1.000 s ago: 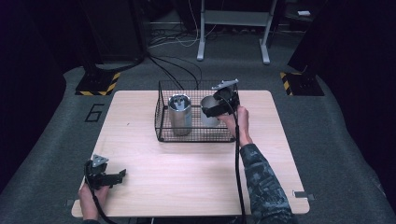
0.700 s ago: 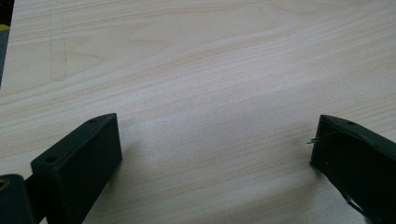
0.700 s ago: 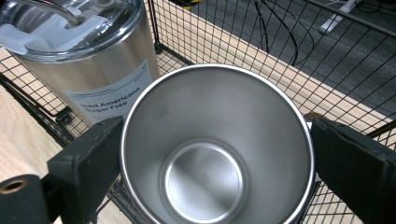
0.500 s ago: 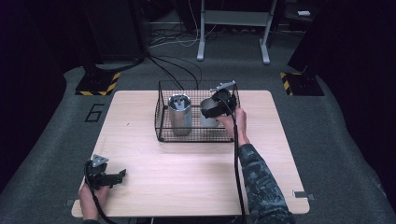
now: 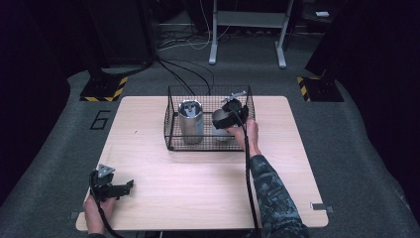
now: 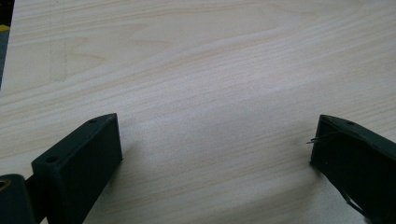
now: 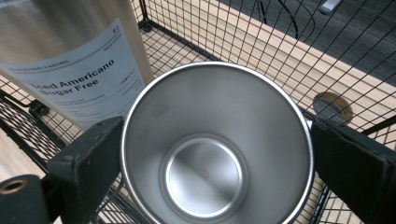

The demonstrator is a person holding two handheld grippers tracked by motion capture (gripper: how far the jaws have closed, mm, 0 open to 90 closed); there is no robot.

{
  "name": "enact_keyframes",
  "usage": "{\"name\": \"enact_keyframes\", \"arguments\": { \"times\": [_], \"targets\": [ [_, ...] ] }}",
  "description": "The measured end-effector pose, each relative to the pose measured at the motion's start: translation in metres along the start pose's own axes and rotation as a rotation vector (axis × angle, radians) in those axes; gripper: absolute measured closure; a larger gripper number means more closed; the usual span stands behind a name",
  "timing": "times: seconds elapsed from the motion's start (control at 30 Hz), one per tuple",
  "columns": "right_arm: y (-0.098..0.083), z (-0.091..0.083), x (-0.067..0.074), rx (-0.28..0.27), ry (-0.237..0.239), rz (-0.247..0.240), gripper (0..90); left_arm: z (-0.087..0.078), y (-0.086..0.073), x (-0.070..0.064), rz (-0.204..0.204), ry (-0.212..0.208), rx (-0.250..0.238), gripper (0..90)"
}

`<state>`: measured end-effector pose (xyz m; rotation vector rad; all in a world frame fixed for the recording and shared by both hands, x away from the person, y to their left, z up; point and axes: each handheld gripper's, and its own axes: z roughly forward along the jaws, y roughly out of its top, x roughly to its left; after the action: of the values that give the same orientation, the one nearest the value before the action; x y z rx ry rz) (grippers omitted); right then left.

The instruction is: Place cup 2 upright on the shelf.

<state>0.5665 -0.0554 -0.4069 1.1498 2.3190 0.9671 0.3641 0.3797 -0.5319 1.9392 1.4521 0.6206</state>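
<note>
A black wire basket stands at the back middle of the wooden table. Inside it, on the left, a tall silver can stands upright; its label reads "Iced Americano Sugar Free". My right gripper reaches into the basket's right half, shut on a steel cup. In the right gripper view the empty cup opens upward, and both jaws of the right gripper press on its rim. My left gripper rests open near the table's front left corner, with bare wood between its jaws.
A round cable hole sits in the tabletop behind the basket wall. Cables run over the grey floor behind the table. Two hazard-striped bases and a metal stand are farther back.
My right gripper has moved slightly left and down with the cup, deeper into the basket beside the can. The left gripper has stayed put.
</note>
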Motion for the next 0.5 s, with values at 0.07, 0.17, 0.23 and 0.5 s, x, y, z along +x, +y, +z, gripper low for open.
{"name": "enact_keyframes", "arguments": {
  "times": [0.07, 0.17, 0.23, 0.5],
  "targets": [
    [-0.001, 0.003, 0.0, 0.007, 0.002, -0.001, 5.4, 0.001, 0.0, 0.0, -0.002, 0.005, -0.007, 1.7],
    [-0.002, 0.007, 0.0, 0.016, 0.002, 0.002, 5.4, 0.0, 0.0, 0.0, -0.001, 0.003, -0.004, 1.6],
    [-0.002, 0.009, 0.0, 0.02, 0.001, 0.006, 5.4, 0.001, 0.0, 0.0, -0.003, 0.006, -0.012, 1.6],
    [-0.006, 0.018, 0.0, 0.033, 0.003, 0.021, 5.3, 0.001, 0.0, 0.0, -0.002, 0.006, -0.01, 1.6]
  ]
}}
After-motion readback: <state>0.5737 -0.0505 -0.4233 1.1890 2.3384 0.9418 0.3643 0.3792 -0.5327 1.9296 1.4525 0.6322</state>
